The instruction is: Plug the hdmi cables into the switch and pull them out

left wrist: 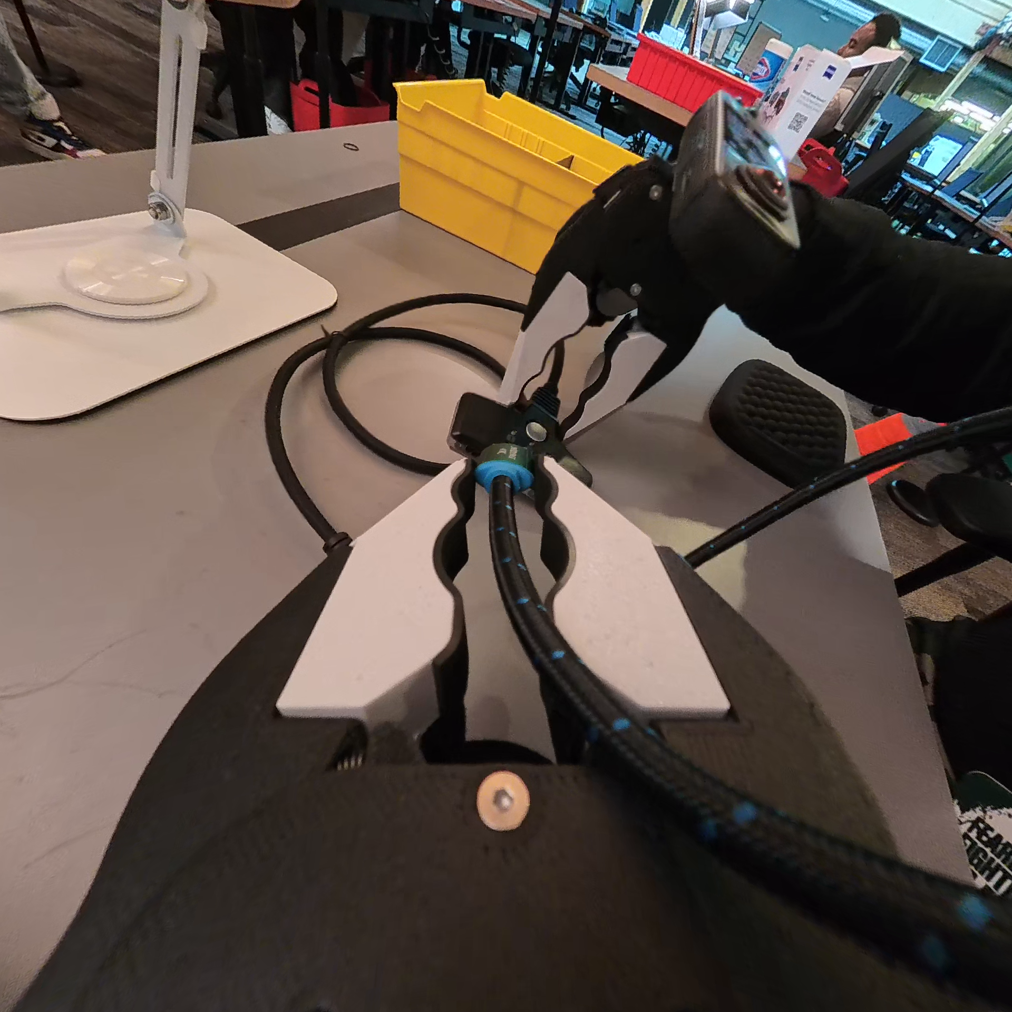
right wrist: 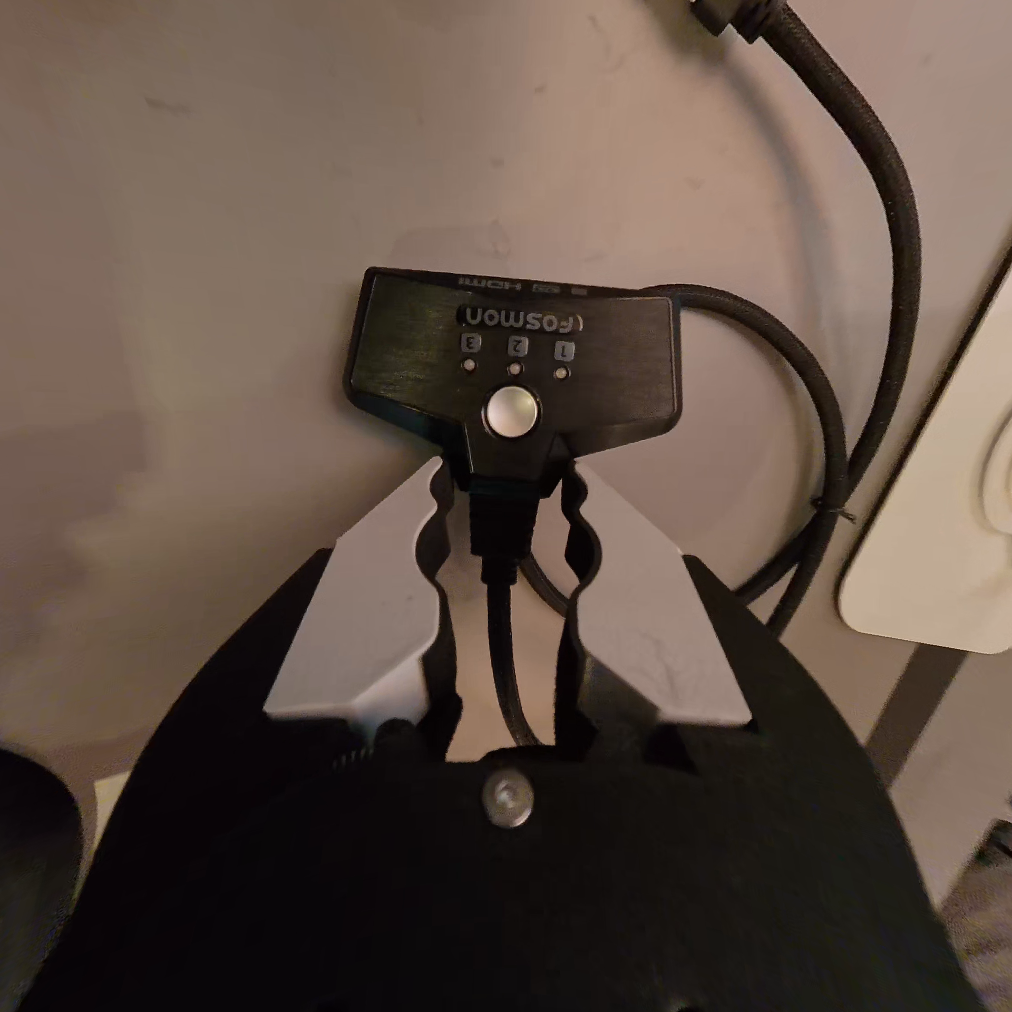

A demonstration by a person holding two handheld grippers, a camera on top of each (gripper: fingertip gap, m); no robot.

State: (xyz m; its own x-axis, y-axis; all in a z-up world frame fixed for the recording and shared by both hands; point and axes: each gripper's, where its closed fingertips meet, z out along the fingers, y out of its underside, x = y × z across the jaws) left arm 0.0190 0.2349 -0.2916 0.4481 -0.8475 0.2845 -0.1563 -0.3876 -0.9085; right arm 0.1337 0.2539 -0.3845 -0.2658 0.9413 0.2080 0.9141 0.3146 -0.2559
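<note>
The black HDMI switch [left wrist: 473,421] lies on the grey table [left wrist: 137,547]. My left gripper [left wrist: 506,468] is shut on an HDMI plug [left wrist: 504,457] with a green body and blue collar. The plug's tip is at the switch's near side; I cannot tell whether it is seated. Its black, blue-flecked cable [left wrist: 525,591] runs back between my fingers. My right gripper [right wrist: 506,476] is shut on the narrow tail end of the switch [right wrist: 509,339], over its pigtail cable [right wrist: 498,630]. It also shows in the left wrist view [left wrist: 539,416]. The right wrist view shows no plug at the switch's far edge.
A plain black cable [left wrist: 306,372] loops on the table left of the switch and shows in the right wrist view [right wrist: 887,191]. A white stand base [left wrist: 137,306] sits at the left, a yellow bin [left wrist: 493,164] behind. A black chair armrest [left wrist: 777,421] is beyond the table's right edge. Spacing between my two grippers at the tips: around 15 cm.
</note>
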